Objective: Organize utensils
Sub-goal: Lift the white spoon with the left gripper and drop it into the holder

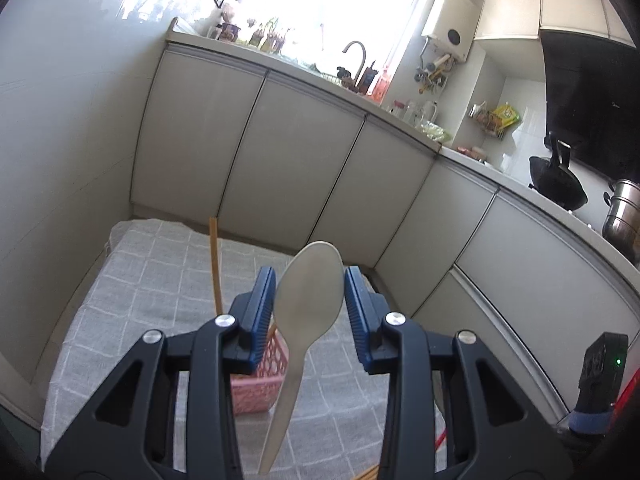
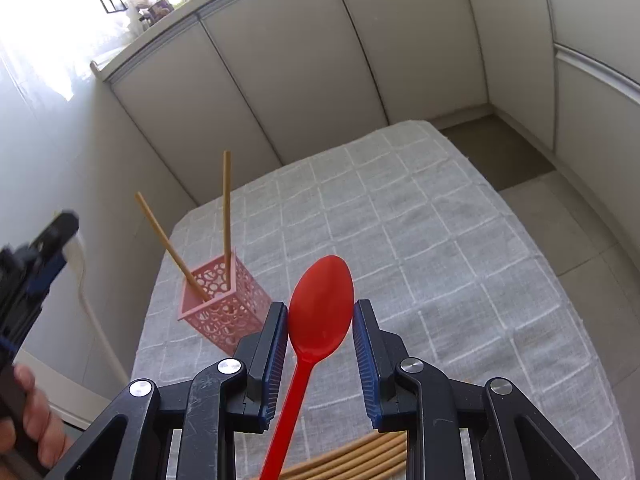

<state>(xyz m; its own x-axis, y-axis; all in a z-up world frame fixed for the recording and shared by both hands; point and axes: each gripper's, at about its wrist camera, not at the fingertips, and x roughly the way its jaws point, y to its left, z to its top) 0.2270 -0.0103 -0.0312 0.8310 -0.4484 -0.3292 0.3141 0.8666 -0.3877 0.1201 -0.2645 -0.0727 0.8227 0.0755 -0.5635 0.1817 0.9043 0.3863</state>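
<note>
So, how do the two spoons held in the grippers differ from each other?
The spoon in the left gripper is pale beige; the spoon in the right gripper is bright red. The beige spoon looks matte, while the red spoon is glossy. Each gripper is shut on its spoon's bowl, handle hanging back toward the camera, above the grey checked cloth near the pink basket.

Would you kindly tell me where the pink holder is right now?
In the right wrist view, the pink holder stands on the grey checked cloth at left, just beyond the red spoon, with two chopsticks in it.
</note>
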